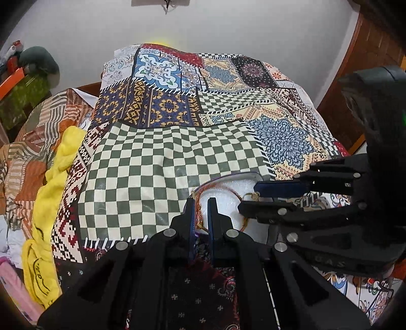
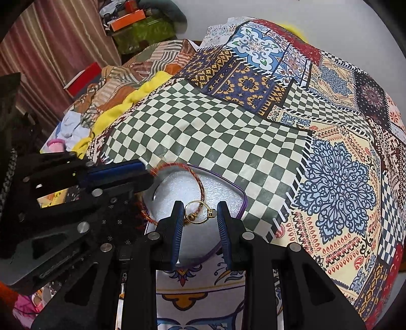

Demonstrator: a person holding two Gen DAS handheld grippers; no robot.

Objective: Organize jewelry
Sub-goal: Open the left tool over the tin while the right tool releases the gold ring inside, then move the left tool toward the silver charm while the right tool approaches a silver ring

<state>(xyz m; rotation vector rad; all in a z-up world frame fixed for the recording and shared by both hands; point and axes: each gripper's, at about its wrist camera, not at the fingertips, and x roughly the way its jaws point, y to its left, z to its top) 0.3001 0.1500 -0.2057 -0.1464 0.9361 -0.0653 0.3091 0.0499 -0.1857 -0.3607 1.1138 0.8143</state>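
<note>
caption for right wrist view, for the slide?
Right gripper open around a gold ring on a white foam tray, red-orange thread bracelet beside it.

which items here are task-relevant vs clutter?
Job:
gold ring
red-orange cord bracelet
white foam-lined tray
left gripper
right gripper

Lying about:
patchwork bedspread
yellow cloth
orange box

I count one gold ring (image 2: 200,212) and one red cord bracelet (image 2: 196,177). Both lie on one white tray (image 2: 223,187). I see two grippers.
</note>
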